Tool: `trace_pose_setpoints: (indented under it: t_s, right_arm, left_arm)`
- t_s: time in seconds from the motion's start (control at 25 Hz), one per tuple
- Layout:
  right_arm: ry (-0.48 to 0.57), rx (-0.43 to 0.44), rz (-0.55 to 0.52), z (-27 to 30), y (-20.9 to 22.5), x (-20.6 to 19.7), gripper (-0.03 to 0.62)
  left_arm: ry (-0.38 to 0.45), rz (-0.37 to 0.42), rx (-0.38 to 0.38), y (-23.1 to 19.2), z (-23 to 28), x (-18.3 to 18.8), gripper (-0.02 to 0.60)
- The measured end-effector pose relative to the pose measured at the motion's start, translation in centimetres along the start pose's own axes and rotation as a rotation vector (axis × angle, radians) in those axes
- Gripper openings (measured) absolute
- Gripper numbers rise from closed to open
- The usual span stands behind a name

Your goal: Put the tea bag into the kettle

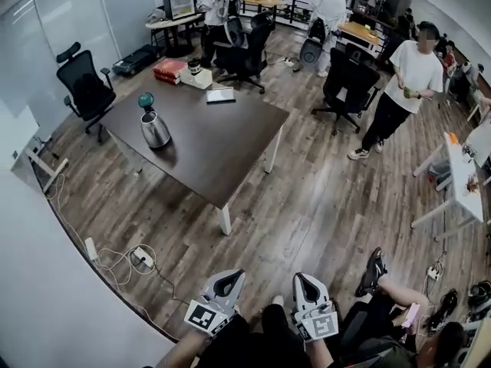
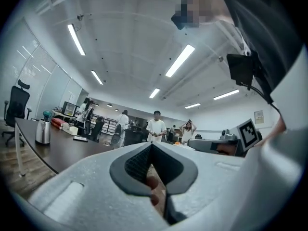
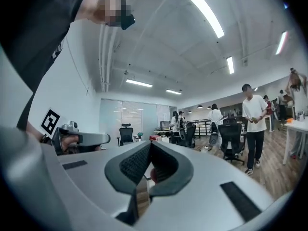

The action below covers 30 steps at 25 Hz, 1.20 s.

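The left hand-held gripper [image 1: 227, 280] and the right hand-held gripper [image 1: 307, 284] are both closed on nothing, well apart from the shiny steel kettle [image 1: 154, 129] on the dark surface [image 1: 211, 148]; no tea bag shows, so the task looks unstarted and next means finding one.

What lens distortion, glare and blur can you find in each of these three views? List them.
Head view: fisheye curves the wooden floorboards; the shiny steel kettle shows small highlights. Left gripper view: ceiling strip lights are blown out, corners vignette dark, the near grey hand-held gripper looks soft. Right gripper view: equally bright lights, bowed ceiling lines.
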State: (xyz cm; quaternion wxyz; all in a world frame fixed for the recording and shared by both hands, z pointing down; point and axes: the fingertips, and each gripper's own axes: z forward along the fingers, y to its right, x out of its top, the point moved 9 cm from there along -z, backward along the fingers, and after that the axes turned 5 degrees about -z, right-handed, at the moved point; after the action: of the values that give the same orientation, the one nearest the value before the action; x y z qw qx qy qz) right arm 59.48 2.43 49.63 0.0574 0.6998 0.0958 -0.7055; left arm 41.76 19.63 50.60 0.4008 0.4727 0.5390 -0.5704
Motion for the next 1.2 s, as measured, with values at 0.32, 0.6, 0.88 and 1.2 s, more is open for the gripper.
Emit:
trace_pose_setpoints:
  t_s: [0.32, 0.6, 0.88, 1.2]
  right_arm:
    - [0.028, 0.160, 0.017, 0.1, -4.3, -1.2, 0.006]
    - [0.072, 0.250, 0.011, -0.9, -5.6, -0.7, 0.006]
    - [0.068, 0.261, 0.000, -2.1, -5.7, -0.6, 0.006]
    - [0.044, 0.239, 0.012, -2.5, -5.1, -0.8, 0.006]
  left_arm:
    - [0.057, 0.066, 0.169, 2.4, -6.3, 1.4, -0.003]
    - [0.094, 0.085, 0.273, 5.6, -9.6, 1.2, -0.003]
    - [0.100, 0.105, 0.294, 6.2, -10.5, 1.1, -0.003]
    - [0.081, 0.087, 0.212, 6.4, -8.9, 0.6, -0.003]
